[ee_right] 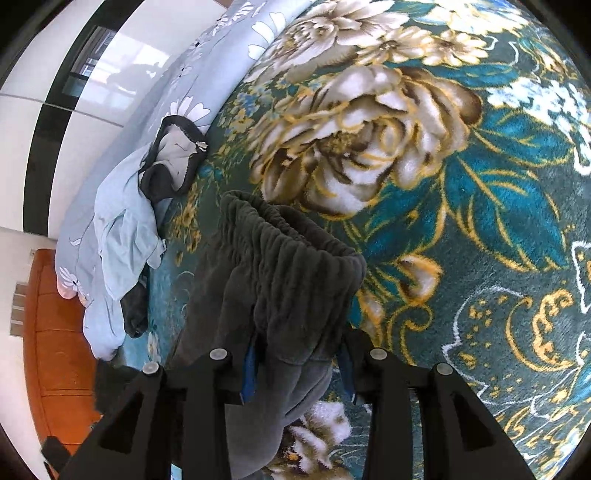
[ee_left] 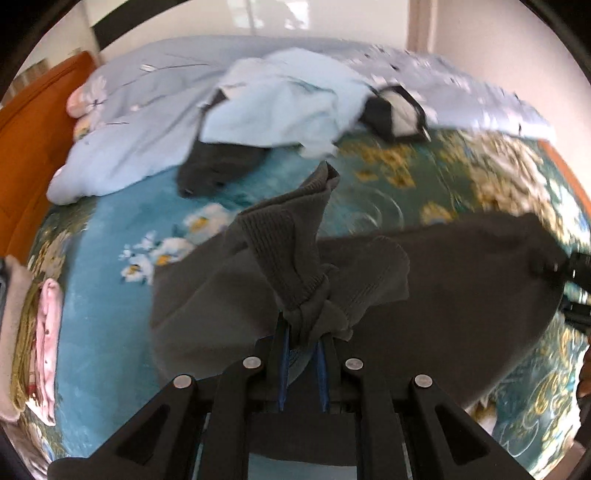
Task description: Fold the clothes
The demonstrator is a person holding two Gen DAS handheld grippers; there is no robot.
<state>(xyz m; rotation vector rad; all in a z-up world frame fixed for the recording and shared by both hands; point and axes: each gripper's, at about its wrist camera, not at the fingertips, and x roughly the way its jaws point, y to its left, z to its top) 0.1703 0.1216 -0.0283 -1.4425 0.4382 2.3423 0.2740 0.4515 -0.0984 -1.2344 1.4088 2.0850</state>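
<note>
White wall (ee_left: 498,26), orange headboard (ee_left: 33,140)

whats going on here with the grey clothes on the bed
A person with a gripper in each hand is folding dark grey sweatpants on a teal floral blanket. The left gripper is shut on a bunched ribbed cuff of the pants, lifted off the blanket. The right gripper has the gathered elastic waistband end between its fingers. A crumpled light blue garment lies farther back, unfolded.
</note>
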